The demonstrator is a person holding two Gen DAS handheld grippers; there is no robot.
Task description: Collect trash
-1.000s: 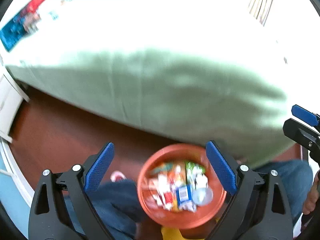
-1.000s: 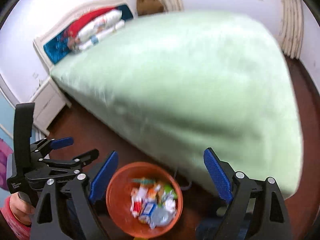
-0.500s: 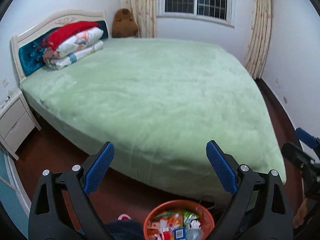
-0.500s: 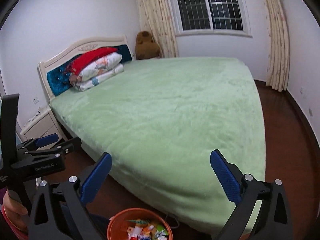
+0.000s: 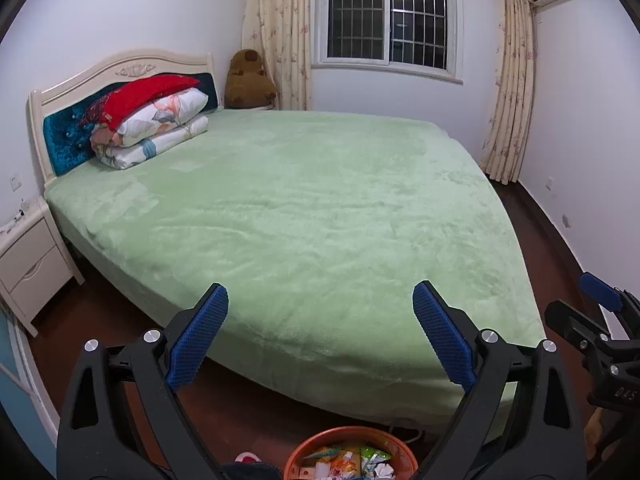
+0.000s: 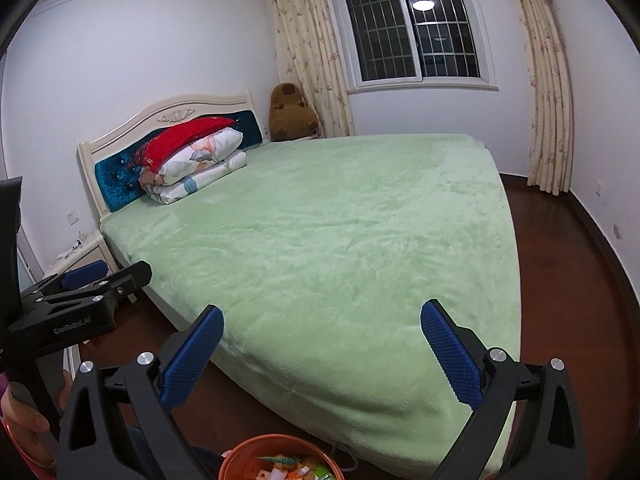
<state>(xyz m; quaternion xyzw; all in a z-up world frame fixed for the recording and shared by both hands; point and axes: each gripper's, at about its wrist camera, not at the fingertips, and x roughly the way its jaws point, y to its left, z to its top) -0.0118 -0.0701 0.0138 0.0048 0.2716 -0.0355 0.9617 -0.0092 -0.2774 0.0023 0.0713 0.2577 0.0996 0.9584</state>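
A round orange plastic bin (image 5: 394, 442) filled with crumpled wrappers (image 5: 352, 464) sits on the dark floor at the foot of the green plush bed (image 5: 320, 220), now at the bottom edge rather than mid-view. The left gripper (image 5: 320, 336) and right gripper (image 6: 320, 354) are both spread wide and empty, the right's jaws having just been opening.

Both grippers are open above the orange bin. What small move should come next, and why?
Probably a slow look around the floor by the bed. Both the left gripper and the right gripper are open and empty, the orange bin already holds wrappers, and no loose trash shows on the cover.
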